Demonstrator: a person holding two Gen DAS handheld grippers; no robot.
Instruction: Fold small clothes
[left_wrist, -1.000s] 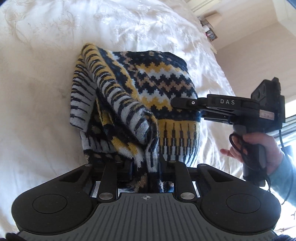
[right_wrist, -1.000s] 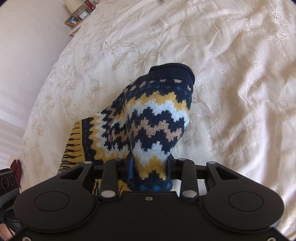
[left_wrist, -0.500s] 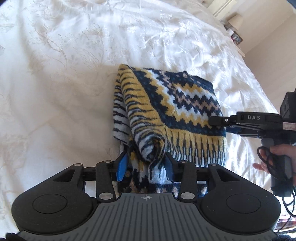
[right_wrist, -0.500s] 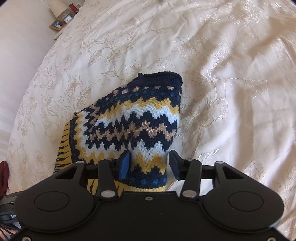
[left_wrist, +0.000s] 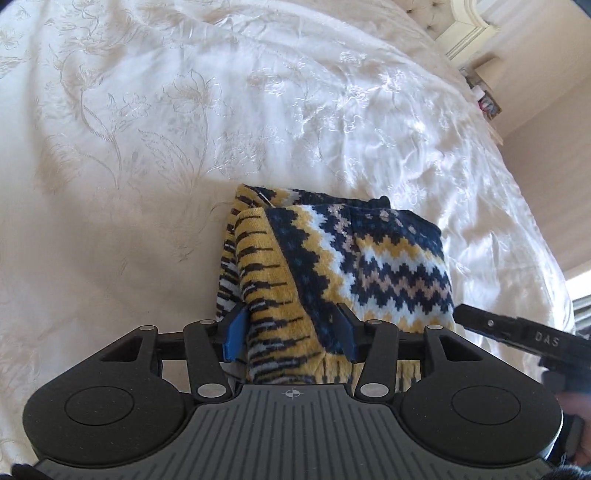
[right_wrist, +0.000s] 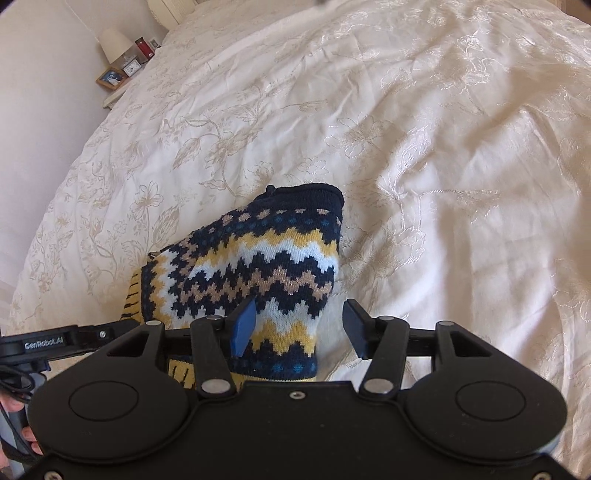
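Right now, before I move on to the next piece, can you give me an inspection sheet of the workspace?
Surface: cream embroidered bedspread, wrinkled.
Job's things: one patterned knit sweater, folded into a compact bundle.
Clutter: nothing seen on the bed.
Grippers: left tongs open, astride the sweater's near edge; right tongs open, astride its corner.
Cables: black cable by the left handle.
Surroundings: bedside shelf with lamp, clock, framed picture.

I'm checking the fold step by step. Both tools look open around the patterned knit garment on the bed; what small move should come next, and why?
Probably draw both tools straight back off the navy, yellow and white zigzag knit garment. It lies folded in a compact bundle on the cream embroidered bedspread, and the left tool and right tool both stand open with fabric between the fingers, gripping nothing.
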